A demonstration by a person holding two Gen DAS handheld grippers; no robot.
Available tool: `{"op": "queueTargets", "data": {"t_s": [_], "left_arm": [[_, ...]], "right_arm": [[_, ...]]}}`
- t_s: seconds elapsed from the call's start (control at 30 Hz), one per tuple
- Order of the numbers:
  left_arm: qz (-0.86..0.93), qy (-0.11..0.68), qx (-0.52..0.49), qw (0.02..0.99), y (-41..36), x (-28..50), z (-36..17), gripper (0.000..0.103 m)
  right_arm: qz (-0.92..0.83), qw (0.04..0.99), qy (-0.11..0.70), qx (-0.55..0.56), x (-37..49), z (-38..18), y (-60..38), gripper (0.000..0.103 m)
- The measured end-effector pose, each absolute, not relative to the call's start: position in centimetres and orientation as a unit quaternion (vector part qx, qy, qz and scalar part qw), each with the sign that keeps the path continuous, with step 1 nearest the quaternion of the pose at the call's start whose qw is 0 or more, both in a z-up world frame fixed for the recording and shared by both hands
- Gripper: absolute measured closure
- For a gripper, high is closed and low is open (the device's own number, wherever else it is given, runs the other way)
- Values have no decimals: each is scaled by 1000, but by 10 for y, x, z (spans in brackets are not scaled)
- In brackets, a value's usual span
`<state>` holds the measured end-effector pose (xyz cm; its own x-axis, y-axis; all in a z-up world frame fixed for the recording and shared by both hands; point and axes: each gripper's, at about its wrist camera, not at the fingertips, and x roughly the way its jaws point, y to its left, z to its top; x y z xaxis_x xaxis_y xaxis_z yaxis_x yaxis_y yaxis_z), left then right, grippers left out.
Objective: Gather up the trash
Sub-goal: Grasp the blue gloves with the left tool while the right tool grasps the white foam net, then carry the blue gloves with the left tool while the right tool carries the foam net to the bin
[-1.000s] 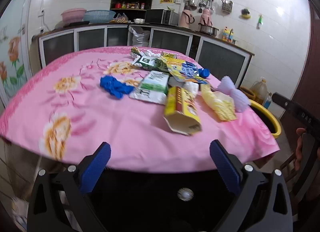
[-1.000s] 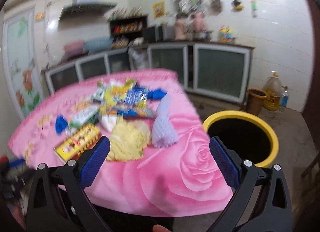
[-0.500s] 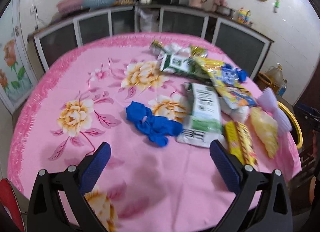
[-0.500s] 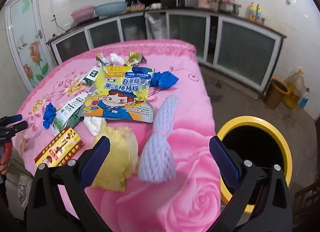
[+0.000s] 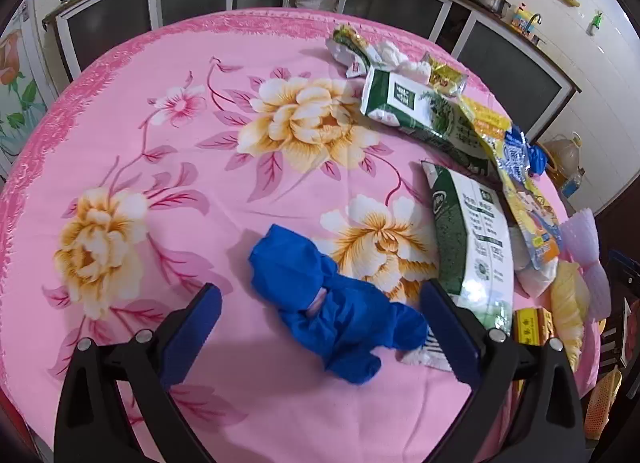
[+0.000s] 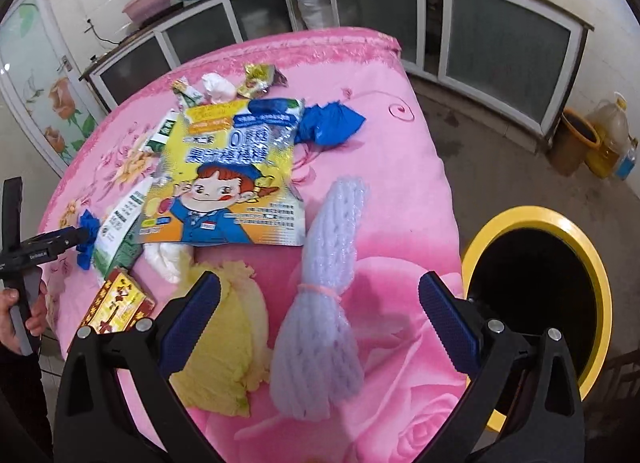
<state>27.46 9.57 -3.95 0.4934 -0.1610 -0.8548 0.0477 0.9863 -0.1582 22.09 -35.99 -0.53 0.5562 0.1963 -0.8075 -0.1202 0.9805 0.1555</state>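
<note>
Your left gripper and right gripper: black frames, silver screws, ribbed blue pads.

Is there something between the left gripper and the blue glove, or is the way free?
Nothing visible blocks it. The left gripper is open, and the blue glove lies on the pink tablecloth right between its fingers. The green and white packet sits beside the right-hand finger.
</note>
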Motion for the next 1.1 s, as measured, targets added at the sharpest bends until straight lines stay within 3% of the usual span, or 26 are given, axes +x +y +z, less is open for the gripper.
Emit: {"op": "queueTargets", "data": {"t_s": [0.27, 0.37, 0.43, 0.47, 0.5, 0.53, 0.57, 0.6, 0.67, 1.1], "left_arm": [[-63, 509, -65, 856, 95, 289, -53, 7], [-60, 508, -62, 857, 96, 290, -52, 9], [-56, 507, -68, 857, 98, 291, -51, 13], [-55, 506, -67, 858, 99, 291, -51, 19], [-50, 506, -63, 859, 100, 292, -50, 33], [-40, 506, -58, 860, 102, 292, -50, 42], [-35, 507, -62, 859, 105, 292, -49, 57], [-39, 508, -76, 857, 110, 291, -48, 76], [-40, 509, -89, 855, 116, 290, -44, 87], [-45, 424, -96, 899, 131, 244, 38, 89]], "right_arm": [[89, 867, 489, 34, 233, -18, -354, 9], [86, 866, 493, 18, 235, -20, -348, 27], [88, 863, 497, 6, 236, -23, -344, 28], [88, 862, 500, 2, 237, -24, -342, 36], [87, 861, 502, -2, 238, -26, -341, 53], [84, 860, 504, -7, 239, -27, -340, 63], [80, 859, 505, -11, 240, -28, -339, 76], [78, 859, 506, -12, 240, -28, -340, 77], [77, 861, 503, -13, 238, -25, -339, 78], [78, 899, 430, 22, 204, 35, -362, 79]]}}
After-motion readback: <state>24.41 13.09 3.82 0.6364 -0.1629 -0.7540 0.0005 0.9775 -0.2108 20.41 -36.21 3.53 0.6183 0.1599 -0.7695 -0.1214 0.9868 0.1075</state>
